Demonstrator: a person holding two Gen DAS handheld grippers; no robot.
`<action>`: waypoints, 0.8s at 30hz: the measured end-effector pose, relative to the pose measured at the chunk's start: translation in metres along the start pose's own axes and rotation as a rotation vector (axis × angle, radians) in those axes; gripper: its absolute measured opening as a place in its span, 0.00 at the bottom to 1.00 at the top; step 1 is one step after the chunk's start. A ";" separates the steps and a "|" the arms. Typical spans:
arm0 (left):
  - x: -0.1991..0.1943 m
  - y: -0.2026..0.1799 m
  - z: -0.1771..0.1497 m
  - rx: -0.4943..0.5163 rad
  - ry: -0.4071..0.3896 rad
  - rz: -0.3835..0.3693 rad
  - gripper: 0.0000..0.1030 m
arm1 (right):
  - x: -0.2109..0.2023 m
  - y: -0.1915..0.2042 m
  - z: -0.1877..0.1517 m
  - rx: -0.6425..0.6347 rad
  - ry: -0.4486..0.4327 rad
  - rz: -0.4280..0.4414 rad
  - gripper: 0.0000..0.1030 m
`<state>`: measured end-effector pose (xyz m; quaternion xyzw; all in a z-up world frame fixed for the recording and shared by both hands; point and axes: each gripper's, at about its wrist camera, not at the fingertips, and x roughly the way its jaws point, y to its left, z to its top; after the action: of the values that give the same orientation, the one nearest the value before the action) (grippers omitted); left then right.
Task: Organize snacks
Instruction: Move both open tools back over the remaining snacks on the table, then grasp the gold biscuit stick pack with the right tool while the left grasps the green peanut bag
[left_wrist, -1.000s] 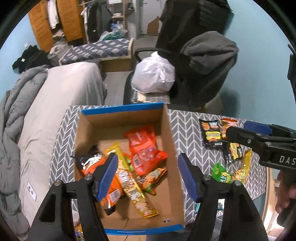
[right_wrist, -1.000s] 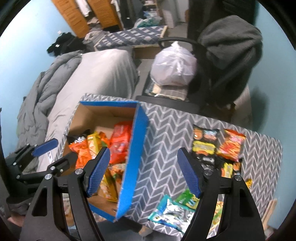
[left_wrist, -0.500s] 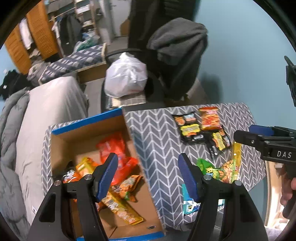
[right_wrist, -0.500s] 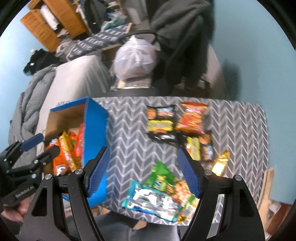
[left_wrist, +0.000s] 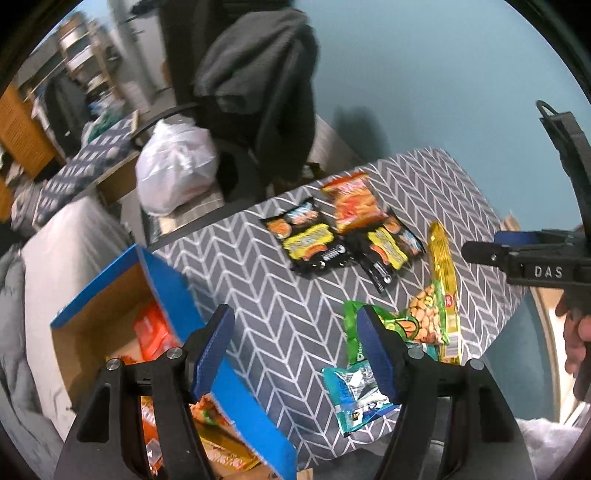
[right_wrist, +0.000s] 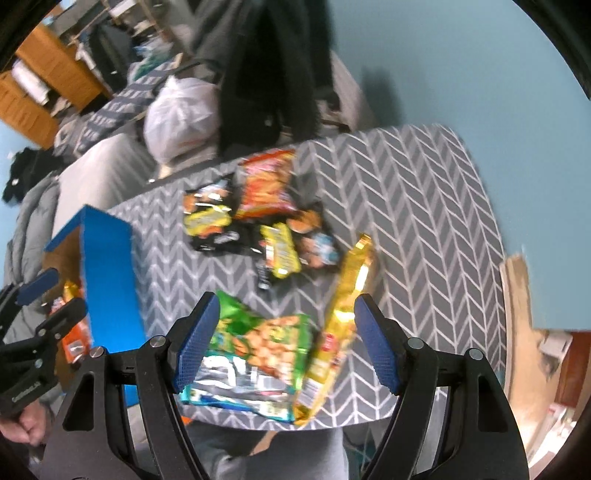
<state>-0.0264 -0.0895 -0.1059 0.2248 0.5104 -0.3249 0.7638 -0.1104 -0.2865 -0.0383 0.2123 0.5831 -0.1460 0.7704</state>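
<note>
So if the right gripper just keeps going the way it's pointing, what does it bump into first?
Probably the green peanut packet. It lies between the open right gripper fingers, partly on a silver-blue packet, with the long yellow packet beside it. Depth is hard to judge here.

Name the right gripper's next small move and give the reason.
Probably lower the right gripper onto the green peanut packet below it: its jaws are open and empty, the packet lies loose on the table, and the box already holds snacks.
</note>
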 end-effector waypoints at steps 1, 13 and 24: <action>0.004 -0.004 0.000 0.018 0.006 -0.004 0.68 | 0.004 -0.007 -0.003 0.012 -0.001 -0.006 0.74; 0.053 -0.047 -0.007 0.209 0.077 -0.048 0.68 | 0.053 -0.052 -0.027 0.128 0.045 0.002 0.74; 0.083 -0.068 -0.013 0.292 0.127 -0.067 0.68 | 0.096 -0.059 -0.029 0.152 0.095 0.034 0.64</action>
<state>-0.0615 -0.1501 -0.1886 0.3365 0.5124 -0.4063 0.6777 -0.1362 -0.3210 -0.1463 0.2867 0.6026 -0.1666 0.7259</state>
